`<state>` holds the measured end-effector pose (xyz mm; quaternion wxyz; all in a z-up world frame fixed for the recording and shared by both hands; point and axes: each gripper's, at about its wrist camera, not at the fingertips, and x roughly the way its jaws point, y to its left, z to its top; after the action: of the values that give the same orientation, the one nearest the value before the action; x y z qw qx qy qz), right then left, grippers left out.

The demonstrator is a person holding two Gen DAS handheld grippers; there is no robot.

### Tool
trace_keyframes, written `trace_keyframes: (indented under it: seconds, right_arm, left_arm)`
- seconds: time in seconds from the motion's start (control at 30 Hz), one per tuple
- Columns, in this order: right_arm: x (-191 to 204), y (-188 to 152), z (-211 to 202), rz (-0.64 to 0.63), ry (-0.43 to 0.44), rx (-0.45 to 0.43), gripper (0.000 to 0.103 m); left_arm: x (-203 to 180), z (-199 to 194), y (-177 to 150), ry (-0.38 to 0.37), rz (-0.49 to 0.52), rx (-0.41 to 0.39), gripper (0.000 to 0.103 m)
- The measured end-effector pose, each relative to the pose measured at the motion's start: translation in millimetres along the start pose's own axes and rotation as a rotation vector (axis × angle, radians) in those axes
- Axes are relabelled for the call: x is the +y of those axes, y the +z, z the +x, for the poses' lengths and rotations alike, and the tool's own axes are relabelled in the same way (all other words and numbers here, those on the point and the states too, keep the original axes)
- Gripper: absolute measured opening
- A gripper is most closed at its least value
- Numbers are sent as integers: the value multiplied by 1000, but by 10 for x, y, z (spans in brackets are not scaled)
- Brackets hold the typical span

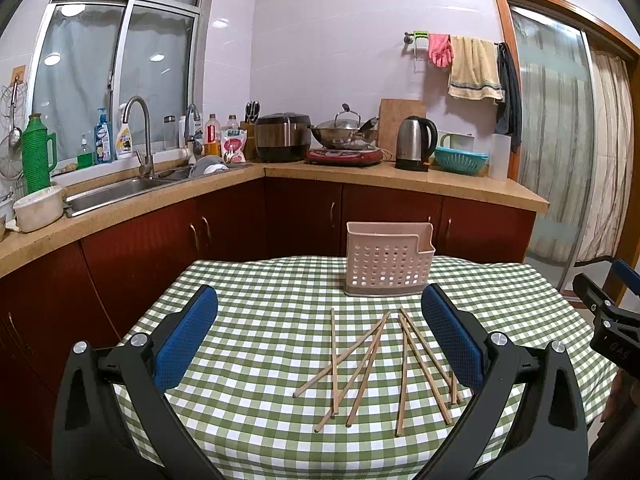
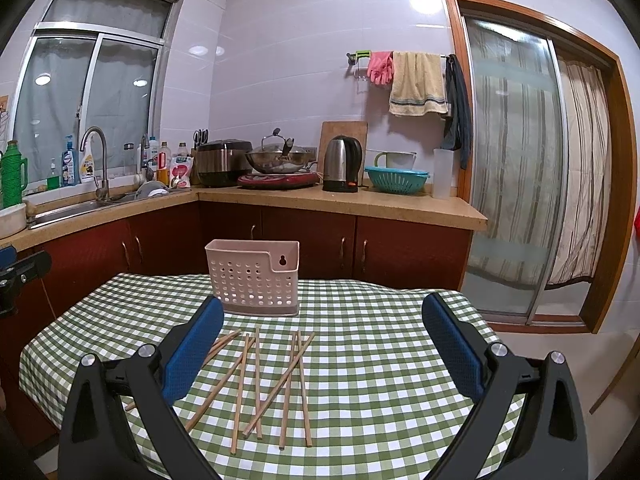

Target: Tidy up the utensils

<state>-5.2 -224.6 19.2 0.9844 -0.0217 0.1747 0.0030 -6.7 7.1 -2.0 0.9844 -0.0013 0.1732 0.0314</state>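
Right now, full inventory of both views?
chopsticks: seven, light wood, scattered and crossing on the table, none in the holder
utensil holder: one, pink, perforated, upright at the table's far edge
tablecloth: one, green-white check, over the table
kettle: one, steel-black, on the counter
wok: one, steel, lidded, on red cooker
colander: one, teal, on the counter
left hand-held gripper: open, above the chopsticks
right hand-held gripper: open, empty

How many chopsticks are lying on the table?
8, it seems: four crossed chopsticks to the left, four more to the right, all on the checked tablecloth before the pink utensil holder; overlaps may mislead.
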Motion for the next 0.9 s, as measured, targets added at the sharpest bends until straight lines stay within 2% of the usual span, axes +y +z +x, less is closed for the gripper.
trace_keyframes:
  seconds: [0.27, 0.63, 0.7, 0.8, 0.9]
  right_arm:
    - [-84, -191, 268, 21, 17, 67, 97]
    - [-120, -721, 861, 33, 18, 194, 97]
    - [-127, -826, 963, 37, 20, 222, 97]
    - [-129, -956, 1112, 48, 31, 266, 97]
    - [-119, -1061, 1227, 46, 41, 292, 97]
  left_arm:
    - [-9, 339, -217, 1, 2, 73, 99]
    - [-18, 1103, -753, 34, -11, 240, 98]
    - [-32, 1217, -863, 38, -1, 269, 94]
    - [-67, 1418, -1028, 38, 10, 328, 81]
    - [-63, 1562, -1138, 37, 10, 365, 75]
